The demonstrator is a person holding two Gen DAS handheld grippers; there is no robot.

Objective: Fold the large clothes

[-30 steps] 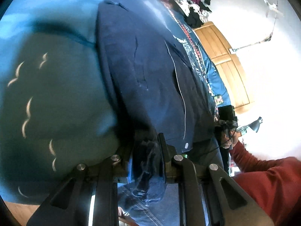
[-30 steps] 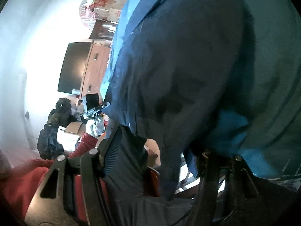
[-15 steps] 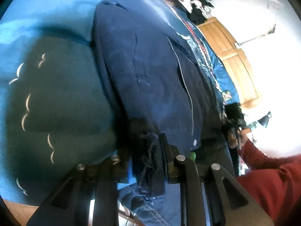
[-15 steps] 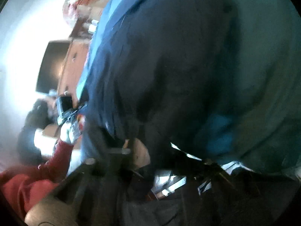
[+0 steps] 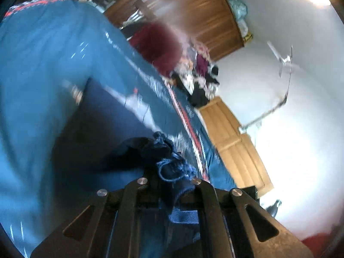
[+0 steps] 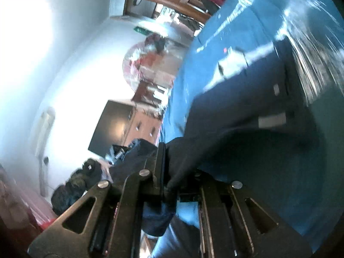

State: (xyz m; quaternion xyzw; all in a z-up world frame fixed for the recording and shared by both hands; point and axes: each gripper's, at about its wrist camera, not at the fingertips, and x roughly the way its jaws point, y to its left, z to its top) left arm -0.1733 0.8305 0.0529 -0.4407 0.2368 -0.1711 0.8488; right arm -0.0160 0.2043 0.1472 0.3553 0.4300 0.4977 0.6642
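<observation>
Left wrist view shows the navy garment point(image 5: 103, 133) lying across a blue bedspread point(image 5: 38, 68), with a bunched, frayed edge of it clamped between the fingers of the left gripper point(image 5: 172, 172); the cloth wads up there because the jaws have closed on a gathered corner rather than a flat hem. Right wrist view gives the same garment point(image 6: 247, 111) from the other side, a fold of it pinched tight in the right gripper point(image 6: 169, 172), jaws together on the fabric. With one corner in each tool, the cloth can be carried over as a single fold, which looks to be the step in hand, though heavy motion blur hides how flat the rest lies. Beyond the bed stand a wooden wardrobe point(image 5: 193, 17), a heap of clothes point(image 5: 200, 75) and a dark screen point(image 6: 109, 124) against the white wall.
</observation>
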